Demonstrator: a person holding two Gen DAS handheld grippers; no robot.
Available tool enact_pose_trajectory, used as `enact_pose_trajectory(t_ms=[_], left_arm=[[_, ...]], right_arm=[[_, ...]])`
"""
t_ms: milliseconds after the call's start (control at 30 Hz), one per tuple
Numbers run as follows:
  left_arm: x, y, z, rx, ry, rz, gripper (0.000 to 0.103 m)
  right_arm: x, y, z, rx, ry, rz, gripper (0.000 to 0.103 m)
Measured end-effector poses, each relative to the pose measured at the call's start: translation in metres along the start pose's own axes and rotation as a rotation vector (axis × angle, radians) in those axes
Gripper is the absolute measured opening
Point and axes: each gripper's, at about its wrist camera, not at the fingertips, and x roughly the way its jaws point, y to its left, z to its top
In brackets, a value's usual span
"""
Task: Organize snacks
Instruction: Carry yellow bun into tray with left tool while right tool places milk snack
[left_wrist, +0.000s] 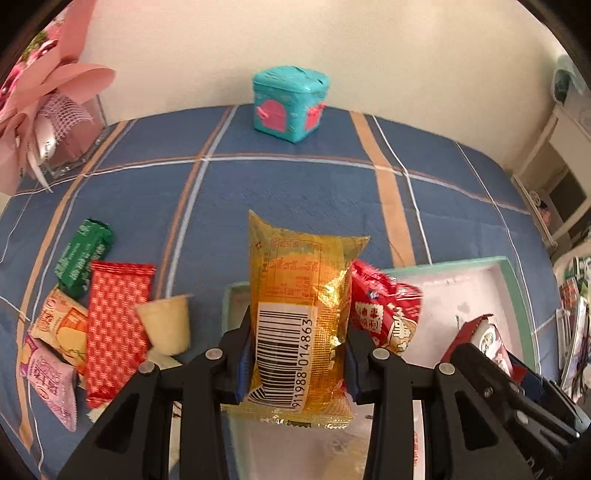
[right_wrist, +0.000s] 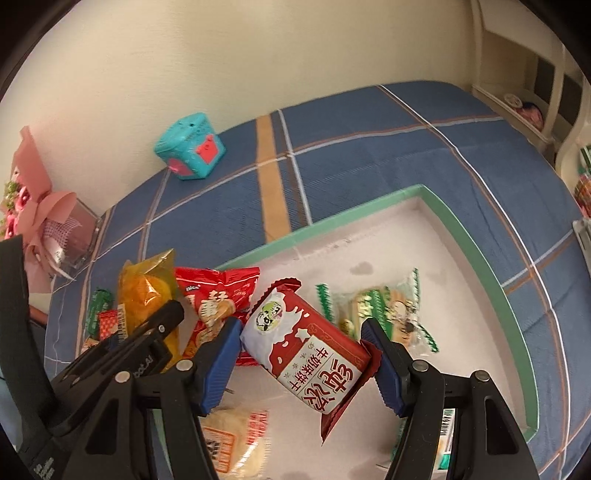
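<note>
Left wrist view: the left gripper (left_wrist: 297, 354) is clenching a gold-wrapped snack (left_wrist: 299, 314), barcode side facing the camera, both blue pads pressing its lower sides. It is hanging over the near-left corner of the green-rimmed tray (left_wrist: 517, 280), which is sitting at 3 o'clock. A red puffed bag (left_wrist: 388, 314) is lying in the tray just to the right of the gold pack. At 9 o'clock, outside the tray, five or six items are waiting on the plaid cloth (left_wrist: 295, 192): a green pack (left_wrist: 83, 258), a red patterned pack (left_wrist: 116, 328), a cream cup (left_wrist: 168, 325), an orange-and-cream pack (left_wrist: 61, 328) and a purple pack (left_wrist: 51, 387). By my judgement the sorting is roughly half done.

Right wrist view: the right gripper (right_wrist: 301, 363) is grasping a red-and-white milk-biscuit pack (right_wrist: 314, 354), jaws spread fairly wide with the pack slanting between the pads, its ends touching both. It is hovering above the tray floor (right_wrist: 424, 295). Already resting inside are a green-striped clear pack (right_wrist: 376, 306) at 1 o'clock, the red bag at 10 o'clock, a pale rice-cracker pack (right_wrist: 236, 443) at 7 o'clock and another partly hidden pack at 5 o'clock. Both held snacks appear ready for setting down, with the loose pile remaining.
</note>
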Motion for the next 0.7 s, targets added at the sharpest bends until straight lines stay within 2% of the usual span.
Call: enact_pose_trajectory(t_ms=[333, 700], left_arm=[[0.018, -0.023, -0.013, 0.043, 0.083, -0.051, 0.041], [0.022, -0.017, -0.004, 0.013, 0.111, -0.070, 0.042]], right_arm=[[0.007, -0.031, -0.002, 0.078, 0.040, -0.044, 0.069], [0.007, -0.029, -0.003, 0.065, 0.047, -0.062, 0.072]])
